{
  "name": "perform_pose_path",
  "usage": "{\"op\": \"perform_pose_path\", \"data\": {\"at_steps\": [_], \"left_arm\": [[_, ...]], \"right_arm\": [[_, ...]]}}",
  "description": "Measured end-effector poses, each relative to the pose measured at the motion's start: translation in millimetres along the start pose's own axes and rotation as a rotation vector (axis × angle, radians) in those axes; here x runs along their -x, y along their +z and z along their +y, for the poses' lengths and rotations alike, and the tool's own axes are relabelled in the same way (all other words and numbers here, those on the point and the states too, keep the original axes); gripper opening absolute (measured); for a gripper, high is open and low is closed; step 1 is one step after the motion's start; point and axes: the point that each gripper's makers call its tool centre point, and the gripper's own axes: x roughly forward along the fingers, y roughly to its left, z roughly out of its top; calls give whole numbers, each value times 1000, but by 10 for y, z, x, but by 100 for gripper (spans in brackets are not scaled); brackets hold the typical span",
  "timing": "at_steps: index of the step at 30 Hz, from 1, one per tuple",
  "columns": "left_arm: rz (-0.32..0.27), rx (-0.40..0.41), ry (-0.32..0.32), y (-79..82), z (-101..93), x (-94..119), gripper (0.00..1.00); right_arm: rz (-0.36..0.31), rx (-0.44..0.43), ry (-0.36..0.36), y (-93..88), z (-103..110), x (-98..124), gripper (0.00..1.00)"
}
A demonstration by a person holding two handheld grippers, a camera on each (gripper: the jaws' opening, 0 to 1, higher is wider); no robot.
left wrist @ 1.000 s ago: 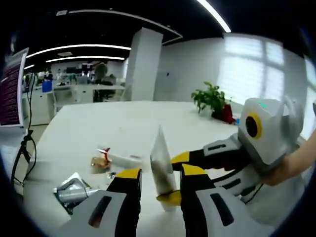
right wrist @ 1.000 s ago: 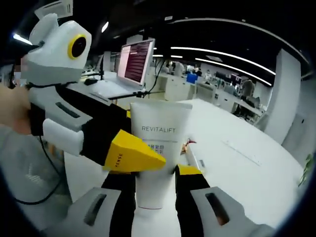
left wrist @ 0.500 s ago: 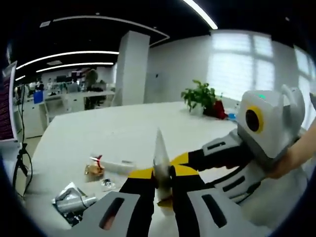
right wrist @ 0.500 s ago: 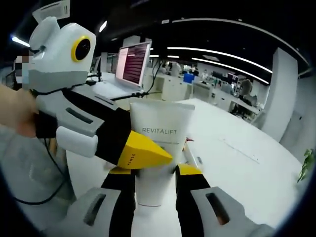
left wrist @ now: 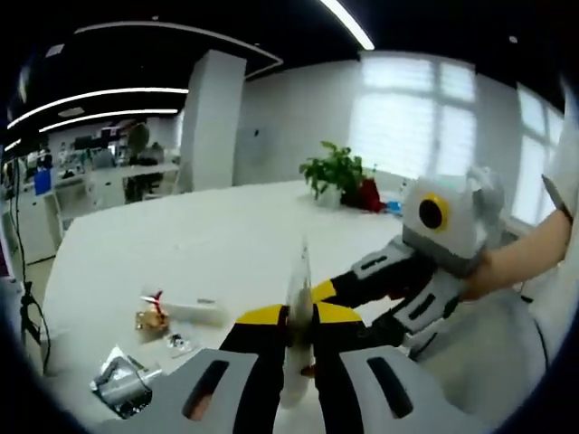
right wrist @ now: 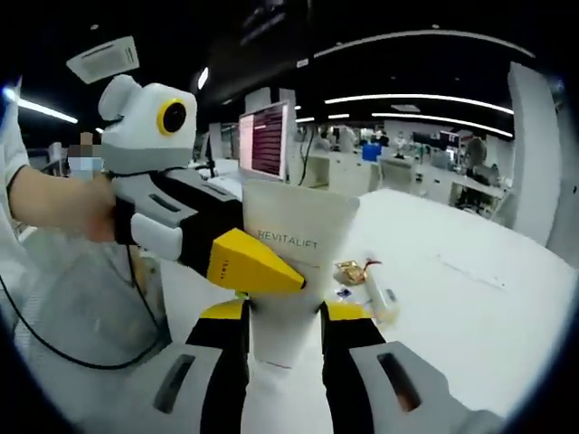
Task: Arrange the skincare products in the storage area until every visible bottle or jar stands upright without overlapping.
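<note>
White plastic REVITALIFT tube (right wrist: 291, 262) being held above the white table (left wrist: 226, 244), clamped by both left gripper (left wrist: 298, 327) and right gripper (right wrist: 282, 318), not yet standing upright, with smaller tube (left wrist: 188, 311) lying flat, leaving most arranging undone.

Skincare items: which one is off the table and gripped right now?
The white REVITALIFT tube, standing up between both grippers' fingers. The small slim tube and the crumpled silver packet lie loose on the white table.
</note>
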Motion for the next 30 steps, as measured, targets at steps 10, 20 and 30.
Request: {"op": "perform_pose_path", "data": {"at_steps": [10,20,30], "left_arm": [[-58,-40,-251,198,-388,23,8],[-120,28,-364,297,-477,45,8],[-90,2,-427,218,-538,-49,8]], "right_arm": [[-100,-56,183,96,52,197,31],[-118,23,273,207,184,308,26],[-80,67,251,101,151,324,24]]}}
